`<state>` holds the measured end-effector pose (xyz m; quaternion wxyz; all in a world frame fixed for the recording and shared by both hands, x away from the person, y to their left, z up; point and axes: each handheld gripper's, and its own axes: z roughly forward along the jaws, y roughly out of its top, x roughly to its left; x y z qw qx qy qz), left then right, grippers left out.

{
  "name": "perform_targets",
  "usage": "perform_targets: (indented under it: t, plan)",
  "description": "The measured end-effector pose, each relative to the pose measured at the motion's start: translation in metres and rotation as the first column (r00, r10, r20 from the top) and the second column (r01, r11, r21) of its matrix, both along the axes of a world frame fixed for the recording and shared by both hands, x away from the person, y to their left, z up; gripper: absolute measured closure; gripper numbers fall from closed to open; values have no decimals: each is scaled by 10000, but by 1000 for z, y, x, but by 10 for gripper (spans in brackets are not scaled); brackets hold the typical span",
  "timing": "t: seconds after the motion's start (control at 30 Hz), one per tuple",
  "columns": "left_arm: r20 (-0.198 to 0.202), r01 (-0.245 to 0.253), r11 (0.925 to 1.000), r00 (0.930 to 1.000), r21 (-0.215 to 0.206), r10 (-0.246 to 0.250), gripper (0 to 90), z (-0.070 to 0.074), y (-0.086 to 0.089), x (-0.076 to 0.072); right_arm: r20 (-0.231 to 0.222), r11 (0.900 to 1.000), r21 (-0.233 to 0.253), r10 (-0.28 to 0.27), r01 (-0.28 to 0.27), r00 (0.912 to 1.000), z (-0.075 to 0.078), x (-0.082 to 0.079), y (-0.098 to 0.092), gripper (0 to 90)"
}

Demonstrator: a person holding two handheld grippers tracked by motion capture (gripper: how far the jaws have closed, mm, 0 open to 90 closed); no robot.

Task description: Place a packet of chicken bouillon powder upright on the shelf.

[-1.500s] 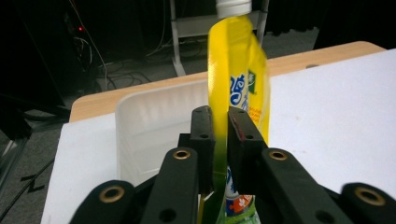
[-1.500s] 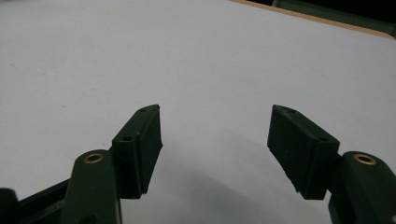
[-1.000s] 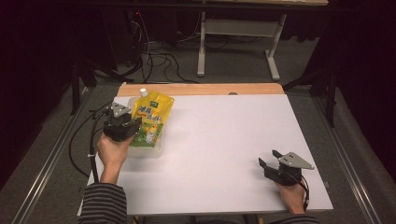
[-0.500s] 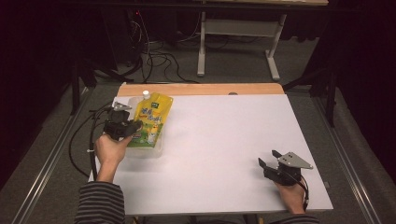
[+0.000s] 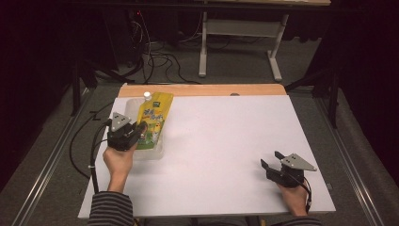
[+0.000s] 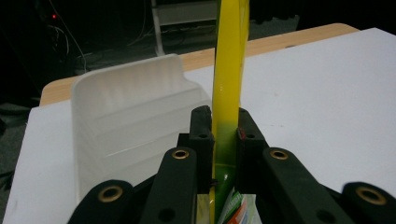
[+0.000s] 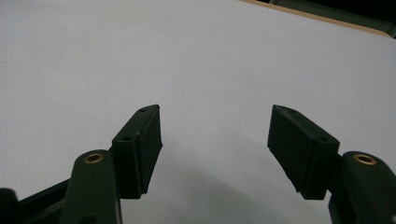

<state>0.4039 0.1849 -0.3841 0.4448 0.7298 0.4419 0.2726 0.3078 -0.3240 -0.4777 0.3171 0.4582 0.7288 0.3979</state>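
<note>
A yellow pouch (image 5: 155, 117) with a white cap (image 5: 147, 95) is held above a clear plastic bin (image 5: 151, 151) at the table's left. My left gripper (image 5: 136, 133) is shut on the pouch's lower green end. In the left gripper view the pouch (image 6: 228, 70) stands edge-on between the two jaws, and the bin (image 6: 130, 116) lies to the left. My right gripper (image 5: 269, 164) rests near the front right of the table, open and holding nothing. Its own view shows the right gripper (image 7: 215, 140) over bare white surface.
The white table top (image 5: 226, 141) has a wooden strip (image 5: 202, 89) along its far edge. Beyond it on the floor stand a table frame (image 5: 240, 42) and loose cables (image 5: 155, 59). A cable (image 5: 94, 150) trails from my left gripper off the table's left side.
My left gripper has drawn back toward the person with the pouch, lifting it more upright out of the bin. The right gripper has stayed in place.
</note>
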Motion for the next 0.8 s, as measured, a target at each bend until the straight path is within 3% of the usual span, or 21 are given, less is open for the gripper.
perform_targets:
  t: [0.1,0.23,0.33,0.43,0.6,0.67,0.77,0.8]
  plan:
    - [-65,-52,9999,10000,97,53,801,1,0,-2,10,10000,-7,8,-8,10000,0,0,0,355]
    - [-628,-113,9999,9980,32,115,792,5,6,0,29,10000,36,6,-6,10000,0,-1,0,355]
    - [-1005,-54,9996,9949,263,80,792,7,10,-1,38,10000,0,29,-29,10000,0,0,0,355]
    - [-1428,10,9988,9897,490,60,793,9,14,-3,30,10000,1,16,-16,10000,0,0,0,355]
    - [-2213,252,9974,9751,673,-97,796,13,17,-1,29,10000,12,38,-38,10000,0,0,1,355]
    - [-2370,276,9967,9715,768,-87,799,13,17,-1,37,10000,-5,35,-35,10000,0,0,0,355]
    - [-2362,304,9958,9717,865,-91,825,13,18,-1,6,10000,24,2,-2,10000,0,0,0,355]
    - [-2205,249,9949,9754,981,-27,896,13,17,-2,14,10000,9,8,-8,10000,0,0,0,355]
